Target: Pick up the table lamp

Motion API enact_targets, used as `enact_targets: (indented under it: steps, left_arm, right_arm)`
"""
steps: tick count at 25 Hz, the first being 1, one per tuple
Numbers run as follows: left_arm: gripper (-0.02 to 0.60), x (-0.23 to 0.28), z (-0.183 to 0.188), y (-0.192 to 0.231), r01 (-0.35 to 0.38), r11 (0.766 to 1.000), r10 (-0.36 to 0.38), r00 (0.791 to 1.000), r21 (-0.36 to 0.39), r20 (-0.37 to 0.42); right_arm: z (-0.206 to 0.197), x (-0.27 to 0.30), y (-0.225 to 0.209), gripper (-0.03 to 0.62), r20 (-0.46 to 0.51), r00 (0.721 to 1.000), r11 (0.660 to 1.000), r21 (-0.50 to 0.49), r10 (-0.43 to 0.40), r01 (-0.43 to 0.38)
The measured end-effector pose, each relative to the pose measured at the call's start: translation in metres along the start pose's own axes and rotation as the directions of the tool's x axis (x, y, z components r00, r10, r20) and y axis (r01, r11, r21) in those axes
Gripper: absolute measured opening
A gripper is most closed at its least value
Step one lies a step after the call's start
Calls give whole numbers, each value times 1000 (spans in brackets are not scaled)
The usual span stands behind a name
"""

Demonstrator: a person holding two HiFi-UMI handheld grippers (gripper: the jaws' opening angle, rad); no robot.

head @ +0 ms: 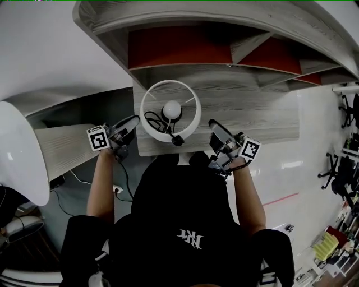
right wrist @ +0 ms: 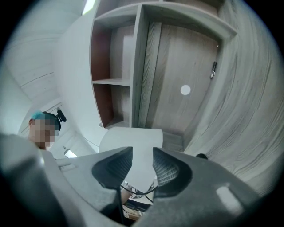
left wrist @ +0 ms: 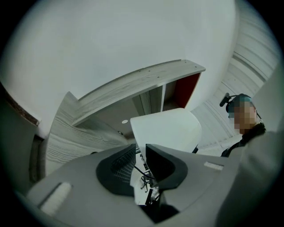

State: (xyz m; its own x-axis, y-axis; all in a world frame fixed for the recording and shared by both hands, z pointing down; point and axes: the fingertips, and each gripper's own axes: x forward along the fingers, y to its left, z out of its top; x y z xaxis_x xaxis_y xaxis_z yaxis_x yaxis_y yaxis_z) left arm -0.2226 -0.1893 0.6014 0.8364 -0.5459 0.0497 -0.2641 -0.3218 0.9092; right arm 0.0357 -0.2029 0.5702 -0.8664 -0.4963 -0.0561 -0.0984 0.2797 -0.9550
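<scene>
A: Where do we have the lamp (head: 170,109)?
B: Upright on the grey wood surface (head: 252,112), close to its front edge, right in front of us. The head view looks straight down into the round white shade (head: 147,95). The bulb (head: 172,109) is in the middle. A black cord (head: 152,119) loops inside the shade and leads to a small black piece at its front rim.
A: Left gripper (head: 132,122)?
B: Just beside the shade's left side, pointing at it. From above we can't tell if the tip touches the rim. In the left gripper view its fingers (left wrist: 117,170) are released with only a narrow gap. The shade sits beyond them, not pinched.
A: Right gripper (head: 216,126)?
B: Near the shade's right side, a little apart from it, also aimed at the lamp. In the right gripper view its fingers (right wrist: 171,170) are released, with a wider gap than the left's. We see the shade through and above the gap, nothing grasped.
A: So the lamp is not lifted?
B: Right, we mark it as standing on the surface between the two grippers, neither one holding it.
A: Background?
B: A shelf (head: 196,17) of the same grey wood behind the surface, with red back panels (head: 179,47).
</scene>
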Motion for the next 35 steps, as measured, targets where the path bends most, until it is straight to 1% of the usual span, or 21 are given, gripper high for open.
enact_targets:
  steps: [4, 6, 8, 10, 12, 18, 22, 27, 30, 32, 35]
  left_arm:
    - [102, 3, 2, 1, 80, 995, -82, 996, -67, -22]
    - [124, 4, 3, -1, 133, 983, -136, 991, -123, -16]
    - [143, 5, 3, -1, 168, 971, -174, 985, -172, -17]
    - [167, 6, 4, -2, 195, 959, -204, 979, -205, -23]
    - [170, 7, 5, -3, 219, 948, -231, 972, -230, -30]
    - [196, 11, 10, -2, 260, 931, -278, 960, -258, -38]
    - [207, 15, 12, -7, 289, 917, -310, 950, -273, -35]
    - [207, 18, 14, -6, 301, 910, -323, 946, -284, -32]
    - [213, 19, 15, -6, 307, 904, -330, 943, -296, -30]
    - [229, 20, 14, -6, 303, 905, -328, 944, -300, -38]
    - [232, 21, 10, -5, 297, 904, -327, 944, -306, -51]
  right_arm:
    - [-8, -1, 2, 147, 24, 1000, 999, 35, 13, -14]
    - [-13, -2, 1, 147, 33, 999, 999, 45, 13, -14]
    - [-17, -2, -1, 148, 42, 999, 999, 47, 9, -11]
    - [-19, -1, -3, 148, 51, 999, 999, 49, 6, -9]
    - [-22, 2, -3, 149, 56, 998, 999, 54, 5, -8]
    - [-27, 9, -3, 148, 65, 998, 998, 57, 13, -16]
    - [-33, 13, -3, 148, 52, 999, 998, 63, 13, -17]
    - [-37, 13, -11, 148, 60, 998, 996, 85, -1, -4]
    - [-38, 13, -13, 155, 71, 997, 995, 100, 3, -10]
    - [-38, 13, -13, 169, 80, 997, 994, 110, 11, -20]
    - [-42, 14, -15, 173, 70, 998, 993, 118, 10, -18]
